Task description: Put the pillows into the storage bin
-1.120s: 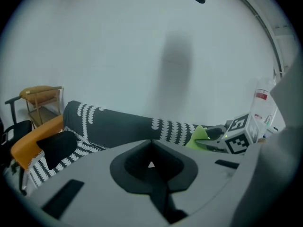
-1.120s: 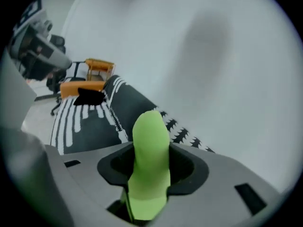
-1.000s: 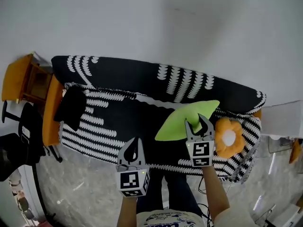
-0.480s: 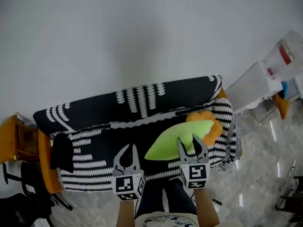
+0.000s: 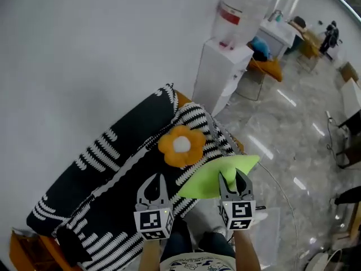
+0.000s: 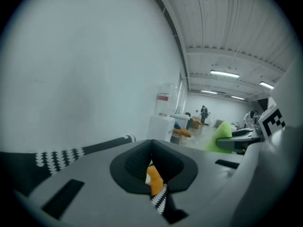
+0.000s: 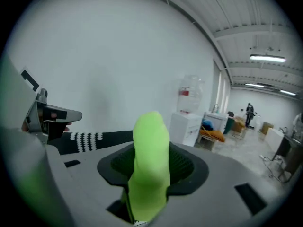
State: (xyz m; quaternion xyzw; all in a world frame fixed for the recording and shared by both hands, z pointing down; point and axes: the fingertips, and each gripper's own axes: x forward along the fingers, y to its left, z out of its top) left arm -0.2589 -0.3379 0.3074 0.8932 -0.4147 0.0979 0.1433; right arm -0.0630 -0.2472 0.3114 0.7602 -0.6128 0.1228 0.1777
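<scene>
R gripper [image 5: 232, 184] is clamped on the green pillow [image 5: 210, 180], held up before us. L gripper [image 5: 154, 185] is closed, empty. Beyond, the orange flower pillow [image 5: 180, 145] lies on the sofa [image 5: 113, 157]. We're mid-carry, probably. Next we need to locate the bin, which isn't clearly in view.

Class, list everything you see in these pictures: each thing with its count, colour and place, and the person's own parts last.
sofa: one, black with a white pattern, running from lower left to the middle of the head view
flower pillow: one, orange with a white centre, lying on the sofa
leaf pillow: one, bright green, held by the right gripper
water dispenser: one, white with a clear bottle on top, past the sofa's far end
side table: one, orange, at the sofa's near end
left gripper: one, grey, shut and empty
right gripper: one, grey, shut on the leaf pillow
</scene>
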